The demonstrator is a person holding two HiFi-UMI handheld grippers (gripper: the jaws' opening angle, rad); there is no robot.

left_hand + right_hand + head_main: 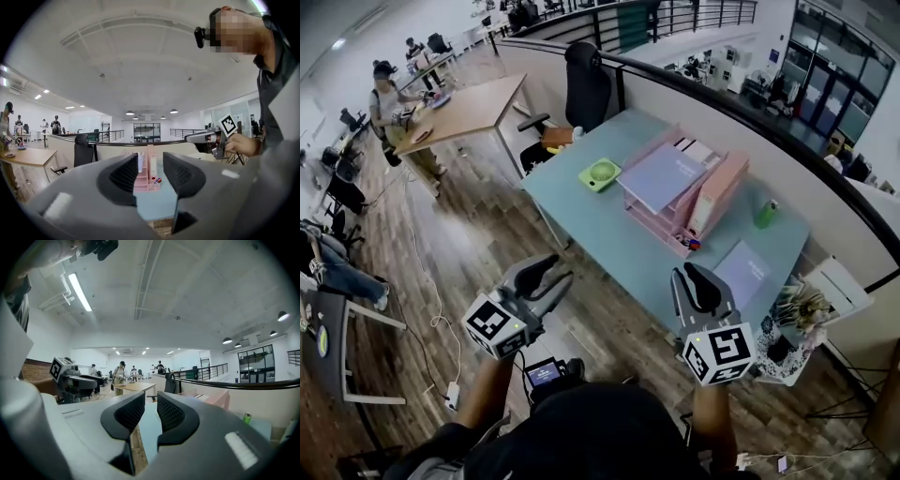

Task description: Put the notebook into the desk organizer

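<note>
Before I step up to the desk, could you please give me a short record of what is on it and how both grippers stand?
Desk: teal, ahead of both grippers
Organizer: pink, mid-desk
Notebook: lilac, flat on the desk, nearer the person than the organizer
Second book: lilac, lying on top of the organizer
Can: green, upright, beside the organizer
Left gripper: jaws apart, empty, short of the desk
Right gripper: jaws narrowly apart, empty

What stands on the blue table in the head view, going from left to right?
small green fan → pink desk organizer → green can
</note>
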